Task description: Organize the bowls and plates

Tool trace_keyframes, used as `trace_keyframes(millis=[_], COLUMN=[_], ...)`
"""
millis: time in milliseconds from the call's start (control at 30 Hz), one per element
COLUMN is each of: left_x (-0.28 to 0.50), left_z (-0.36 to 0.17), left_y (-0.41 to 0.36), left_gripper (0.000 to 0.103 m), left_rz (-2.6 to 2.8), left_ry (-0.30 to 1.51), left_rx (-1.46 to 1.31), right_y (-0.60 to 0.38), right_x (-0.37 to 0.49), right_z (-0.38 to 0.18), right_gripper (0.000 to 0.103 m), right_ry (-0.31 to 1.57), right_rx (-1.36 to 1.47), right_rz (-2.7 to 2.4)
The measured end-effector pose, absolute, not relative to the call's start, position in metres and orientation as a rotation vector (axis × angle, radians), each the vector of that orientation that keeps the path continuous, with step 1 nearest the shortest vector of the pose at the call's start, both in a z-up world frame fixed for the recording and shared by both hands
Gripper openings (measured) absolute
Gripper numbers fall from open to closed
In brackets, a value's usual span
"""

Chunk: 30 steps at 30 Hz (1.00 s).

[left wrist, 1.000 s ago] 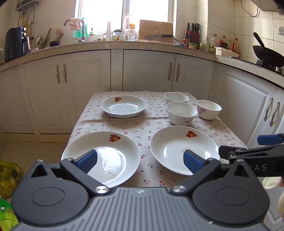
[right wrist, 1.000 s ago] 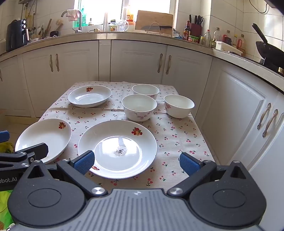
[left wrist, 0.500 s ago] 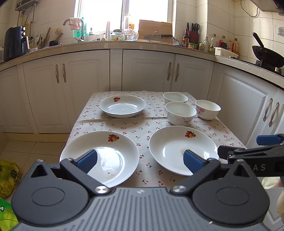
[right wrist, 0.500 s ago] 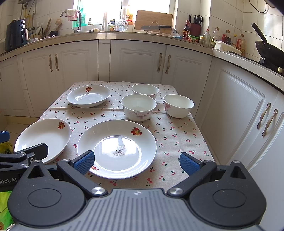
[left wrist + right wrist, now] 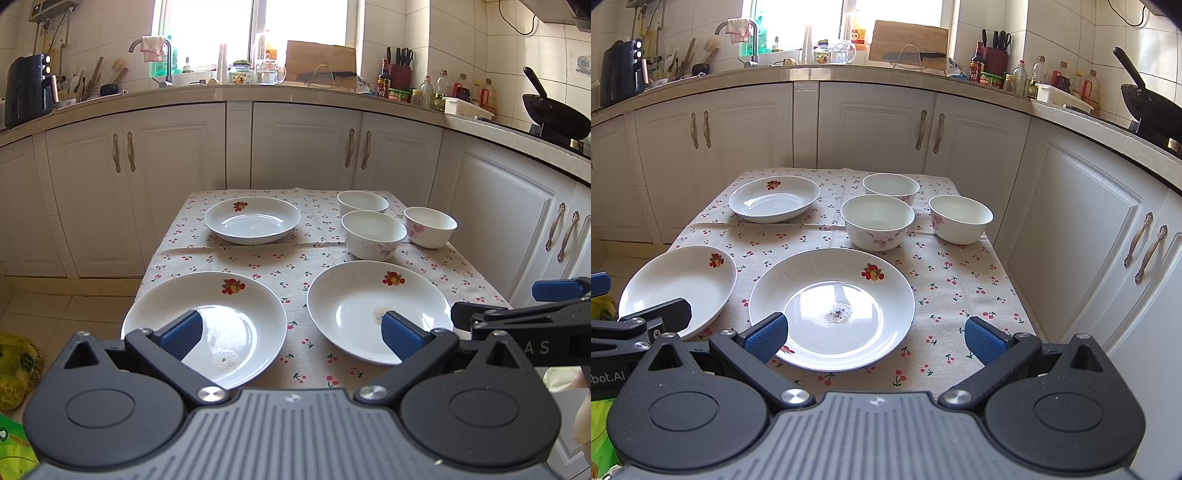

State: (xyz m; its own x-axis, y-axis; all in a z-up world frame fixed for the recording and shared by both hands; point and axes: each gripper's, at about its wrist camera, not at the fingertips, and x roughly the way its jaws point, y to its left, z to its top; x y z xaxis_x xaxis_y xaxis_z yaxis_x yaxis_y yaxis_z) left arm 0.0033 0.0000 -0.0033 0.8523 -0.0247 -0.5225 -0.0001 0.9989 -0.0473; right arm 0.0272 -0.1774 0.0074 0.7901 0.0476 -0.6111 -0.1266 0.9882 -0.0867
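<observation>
Barely anything has shifted over the last second: both views drift slightly, and every dish sits as before, so organizing has not yet begun. On the cloth-covered counter [image 5: 960,280], take the middle bowl [image 5: 877,221] as landmark: two more bowls, one behind [image 5: 891,188] and one to its right [image 5: 960,218]; a deep plate [image 5: 774,198] to its left; a large plate [image 5: 831,308] in front, with a dried speck at its centre; another plate [image 5: 205,328] left of that. All bowls look empty. The left gripper [image 5: 291,332] and right gripper [image 5: 873,336] hover wide open, holding nothing.
</observation>
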Motion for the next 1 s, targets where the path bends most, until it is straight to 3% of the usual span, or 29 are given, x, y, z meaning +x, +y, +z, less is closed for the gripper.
trace_keyframes(millis=[1000], left_x=[0.0017], left_z=[-0.0019], left_y=[-0.0036], left_gripper=[0.102], left_rz=[-0.033], left_ry=[0.546], left_rx=[-0.052], right_y=[-0.1756], right_x=[0.0229], right_z=[0.0111], right_gripper=[0.103], right_ry=[0.634], right_rx=[-0.142], right_rz=[0.069])
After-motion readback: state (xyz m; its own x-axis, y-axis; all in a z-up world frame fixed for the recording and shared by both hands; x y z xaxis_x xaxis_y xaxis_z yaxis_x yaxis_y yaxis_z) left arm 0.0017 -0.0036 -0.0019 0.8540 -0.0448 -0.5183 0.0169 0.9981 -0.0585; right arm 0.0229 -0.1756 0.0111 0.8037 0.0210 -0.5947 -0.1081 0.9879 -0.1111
